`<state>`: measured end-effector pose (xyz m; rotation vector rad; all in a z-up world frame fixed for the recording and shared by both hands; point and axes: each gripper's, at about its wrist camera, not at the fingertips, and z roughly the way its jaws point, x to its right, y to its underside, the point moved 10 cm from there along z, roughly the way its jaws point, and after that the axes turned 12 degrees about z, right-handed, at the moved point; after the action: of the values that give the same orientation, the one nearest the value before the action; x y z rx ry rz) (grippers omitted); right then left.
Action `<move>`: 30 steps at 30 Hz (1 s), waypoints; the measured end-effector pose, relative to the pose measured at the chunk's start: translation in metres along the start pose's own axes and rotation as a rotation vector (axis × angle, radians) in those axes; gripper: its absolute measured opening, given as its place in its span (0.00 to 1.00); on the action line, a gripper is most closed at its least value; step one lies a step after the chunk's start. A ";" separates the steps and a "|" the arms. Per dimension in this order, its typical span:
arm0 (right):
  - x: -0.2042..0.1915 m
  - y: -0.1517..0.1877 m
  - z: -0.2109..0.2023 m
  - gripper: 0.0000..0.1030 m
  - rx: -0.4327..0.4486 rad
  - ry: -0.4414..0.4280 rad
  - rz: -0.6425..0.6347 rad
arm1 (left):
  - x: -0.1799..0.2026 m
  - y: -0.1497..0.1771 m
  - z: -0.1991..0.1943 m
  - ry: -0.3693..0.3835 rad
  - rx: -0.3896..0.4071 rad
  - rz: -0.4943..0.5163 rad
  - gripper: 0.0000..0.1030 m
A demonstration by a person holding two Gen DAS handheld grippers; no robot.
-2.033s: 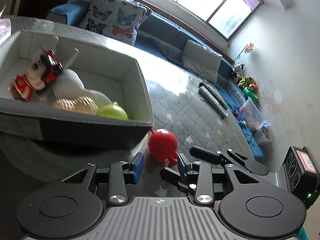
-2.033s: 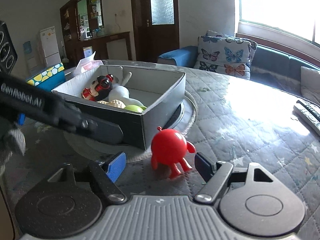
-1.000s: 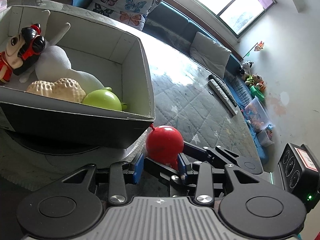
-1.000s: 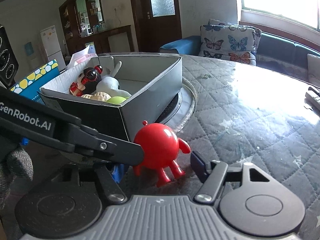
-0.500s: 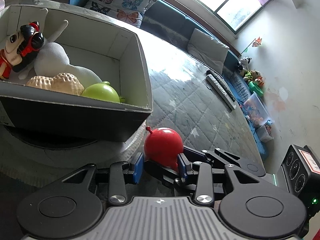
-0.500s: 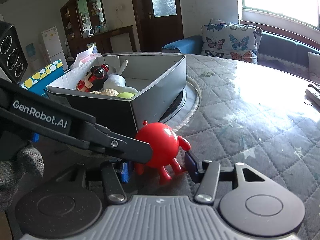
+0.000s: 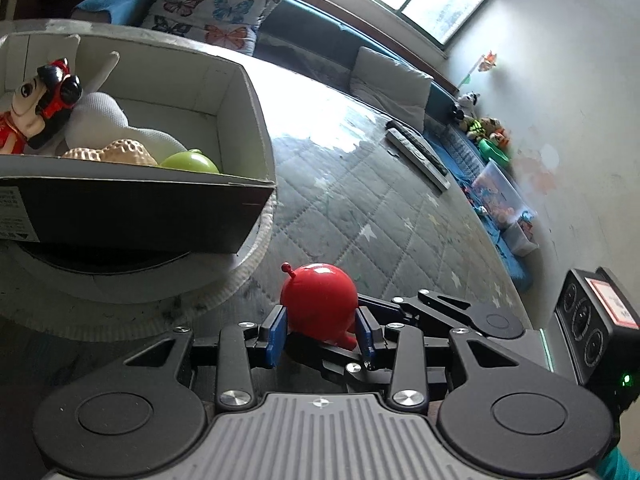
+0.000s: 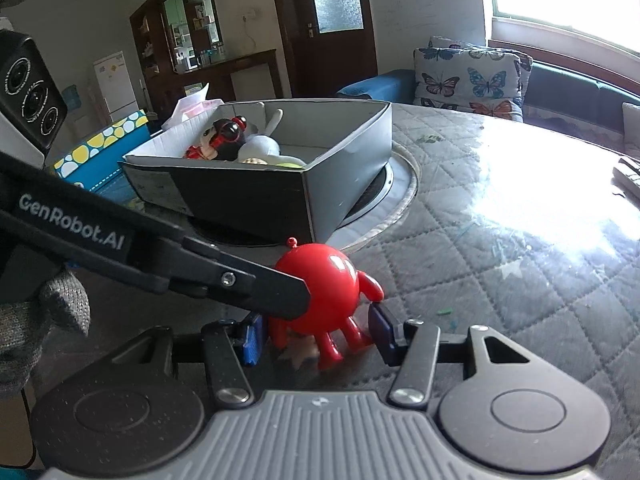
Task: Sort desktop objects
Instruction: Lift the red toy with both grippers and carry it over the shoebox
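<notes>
Both grippers closed in on red toy (image 7: pixel 318 304), prob. touching.

The round red plastic toy figure (image 7: pixel 318 304) has its legs hidden behind the left gripper's blue pads (image 7: pixel 276 336). The open grey cardboard box (image 7: pixel 240 120) runs off the left edge, its toys half-hidden.

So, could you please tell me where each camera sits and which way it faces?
Left wrist: on the left gripper, facing window and sofa; jaws shut on the red toy; right gripper crosses beneath.
Right wrist: on the right gripper, facing door and cabinets; jaws flank the toy's legs, apparently without touching; left gripper's finger and a gloved hand show.
Shared: toy, box, quilted table.
</notes>
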<state>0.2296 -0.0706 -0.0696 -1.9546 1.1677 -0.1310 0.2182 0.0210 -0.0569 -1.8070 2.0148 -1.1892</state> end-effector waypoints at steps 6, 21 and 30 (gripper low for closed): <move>-0.006 0.006 -0.003 0.52 0.001 0.000 0.010 | 0.001 0.004 -0.011 -0.001 0.015 0.019 0.38; -0.027 0.019 -0.011 0.51 -0.013 -0.001 -0.037 | -0.004 0.008 -0.023 0.054 0.047 -0.027 0.38; -0.054 -0.014 -0.015 0.46 0.034 -0.021 -0.109 | -0.004 -0.016 -0.061 0.057 0.150 -0.010 0.36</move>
<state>0.2019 -0.0351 -0.0337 -1.9849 1.0387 -0.1862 0.1936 0.0514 -0.0077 -1.7321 1.8920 -1.3702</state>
